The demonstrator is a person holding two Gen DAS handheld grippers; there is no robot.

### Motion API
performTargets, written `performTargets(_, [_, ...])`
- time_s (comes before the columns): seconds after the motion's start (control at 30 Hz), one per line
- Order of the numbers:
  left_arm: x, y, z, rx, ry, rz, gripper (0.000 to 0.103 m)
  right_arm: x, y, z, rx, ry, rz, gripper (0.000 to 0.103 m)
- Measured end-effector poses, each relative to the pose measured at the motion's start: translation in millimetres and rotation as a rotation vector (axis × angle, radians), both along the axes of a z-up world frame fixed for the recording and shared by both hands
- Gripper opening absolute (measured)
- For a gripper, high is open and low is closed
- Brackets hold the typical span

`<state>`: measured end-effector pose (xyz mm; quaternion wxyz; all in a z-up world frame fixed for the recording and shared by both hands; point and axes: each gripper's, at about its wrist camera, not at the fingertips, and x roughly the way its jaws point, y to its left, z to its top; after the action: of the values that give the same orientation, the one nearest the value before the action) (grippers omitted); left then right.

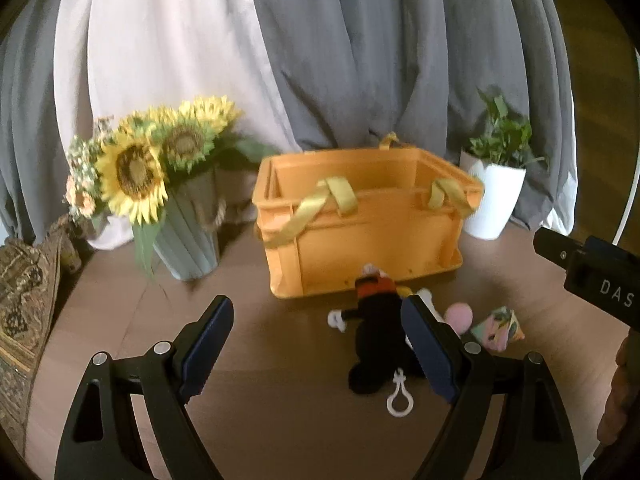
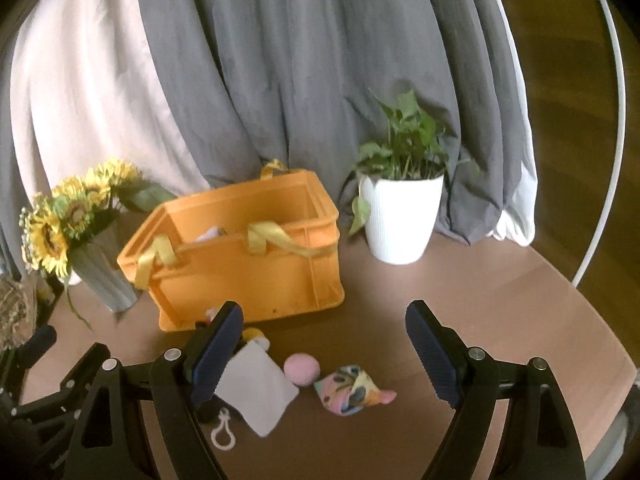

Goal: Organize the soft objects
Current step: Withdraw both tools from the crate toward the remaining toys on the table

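two grippers, both w/ jaws spread, gripping nothing — your left gripper [image 1: 318, 340] sits over the black plush toy [image 1: 376, 344], its white clip [image 1: 398, 396] nearest you. your right gripper [image 2: 324, 354] hovers above the white pouch [image 2: 260, 390], pink ball [image 2: 302, 369] & patterned cloth bundle [image 2: 352, 394] on the brown table [image 2: 460, 280]. behind them — orange crate [image 2: 248, 268], then sunflower vase [image 1: 188, 236] & potted plant [image 2: 400, 216].

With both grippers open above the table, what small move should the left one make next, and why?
Probably shift the left gripper right and down to straddle the black plush toy. Its jaws are open and empty, and the toy lies on the table in front of the orange crate, partly behind its right finger.
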<state>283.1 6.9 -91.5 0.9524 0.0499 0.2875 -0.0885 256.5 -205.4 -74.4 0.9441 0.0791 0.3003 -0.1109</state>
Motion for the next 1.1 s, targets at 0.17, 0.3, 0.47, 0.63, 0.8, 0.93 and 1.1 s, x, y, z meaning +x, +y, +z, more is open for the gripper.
performTargets(0.17, [-1.6,-1.7,-15.4,0.015,0.028,-0.014,0.086,-1.0,-0.7,-14.0,0.012,0.033,0.002,0.084])
performTargets(0.3, [-3.6,-4.5,-29.8,0.031,0.055,-0.030,0.086,-2.8,-0.3,-27.1,0.020,0.059,0.003,0.084])
performTargets(0.47, [-4.6,-8.5,-45.2,0.050,0.082,-0.044,0.085,-6.4,-1.5,-42.9,0.034,0.096,0.007,0.084])
performTargets(0.63, [-3.2,-14.5,-60.6,0.075,0.100,-0.066,0.083,-8.1,-4.3,-58.8,0.037,0.121,0.008,0.084])
performTargets(0.8, [2.1,-21.3,-73.4,0.088,0.121,-0.079,0.081,-6.6,-7.1,-71.5,0.026,0.141,0.014,0.084])
performTargets(0.93, [7.9,-25.5,-83.4,0.093,0.139,-0.091,0.079,-2.5,-10.3,-80.9,0.019,0.163,0.014,0.084])
performTargets(1.1, [14.7,-30.4,-93.0,0.096,0.157,-0.102,0.075,4.0,-15.2,-91.7,0.019,0.182,0.017,0.084])
